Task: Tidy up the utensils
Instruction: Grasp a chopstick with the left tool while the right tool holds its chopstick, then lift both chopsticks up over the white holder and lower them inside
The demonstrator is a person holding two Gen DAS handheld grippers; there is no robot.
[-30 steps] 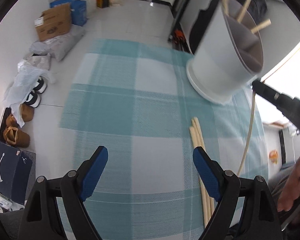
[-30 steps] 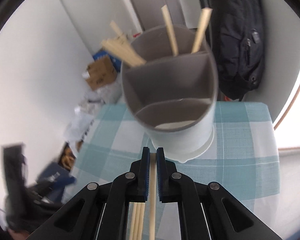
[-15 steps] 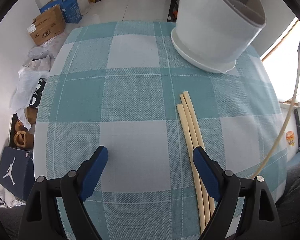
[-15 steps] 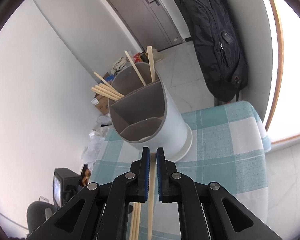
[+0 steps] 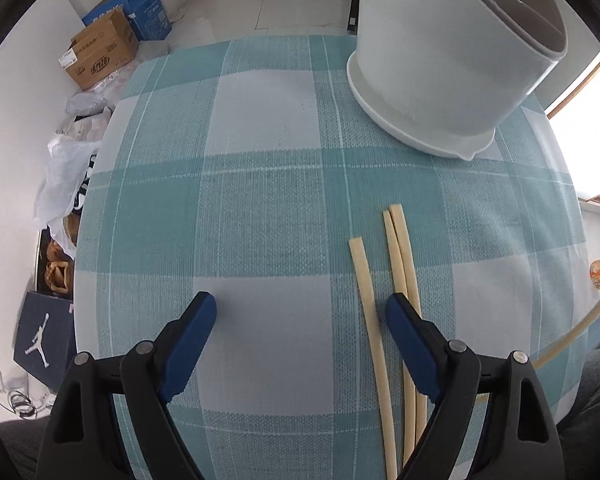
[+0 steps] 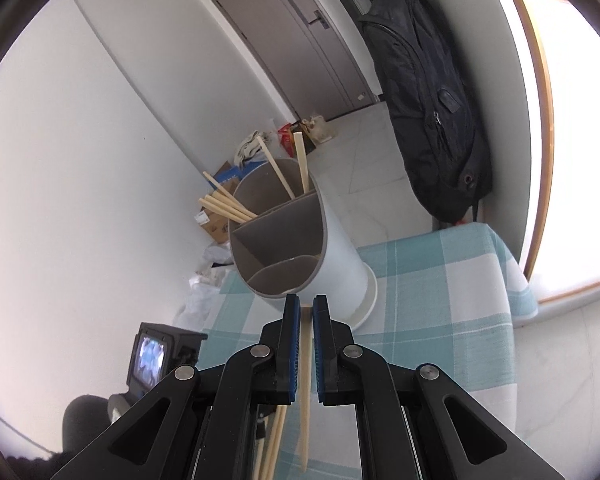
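Three pale chopsticks (image 5: 396, 280) lie side by side on the teal checked tablecloth (image 5: 260, 208). My left gripper (image 5: 300, 312) is open, low over the cloth; its right finger overlaps two of them and one lies between the jaws. A white divided utensil holder (image 5: 440, 60) stands at the far right; in the right wrist view the holder (image 6: 300, 248) has several chopsticks in its far compartments. My right gripper (image 6: 306, 312) is shut on a single chopstick (image 6: 305, 400), held above the table short of the holder. That chopstick also shows at the left wrist view's right edge (image 5: 572, 336).
The table's edges fall away on the left (image 5: 100, 184) and right (image 6: 512, 272). Cardboard boxes (image 5: 100, 54), bags and shoes lie on the floor beyond. A black backpack (image 6: 432, 112) hangs on the wall behind the table.
My left gripper has dropped lower and closer to the lying chopsticks, one of which now lies apart from the other two. My right gripper has risen and pulled back from the holder with its chopstick.
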